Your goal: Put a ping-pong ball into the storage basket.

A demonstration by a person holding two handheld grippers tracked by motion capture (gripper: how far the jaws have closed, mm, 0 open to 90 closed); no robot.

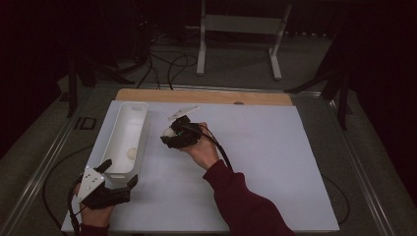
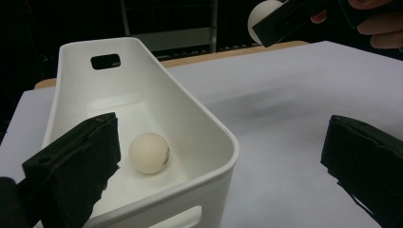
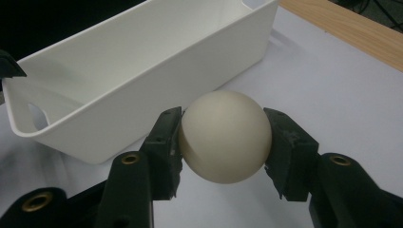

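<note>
Right gripper view: smooth cream-white ball (image 3: 223, 137) clamped in the right tool (image 3: 222, 142).

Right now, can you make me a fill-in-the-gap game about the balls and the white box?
1. The right gripper squeezes a cream ____.
2. Another ball lies inside the white ____.
3. The left gripper has its jaws ____, one on each side of the bin's near wall.
4. The bin stands on a ____ sheet.

Missing words: ball; bin; open; white

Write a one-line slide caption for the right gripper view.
Right gripper clamps a ball beside the white bin on the table.
</note>
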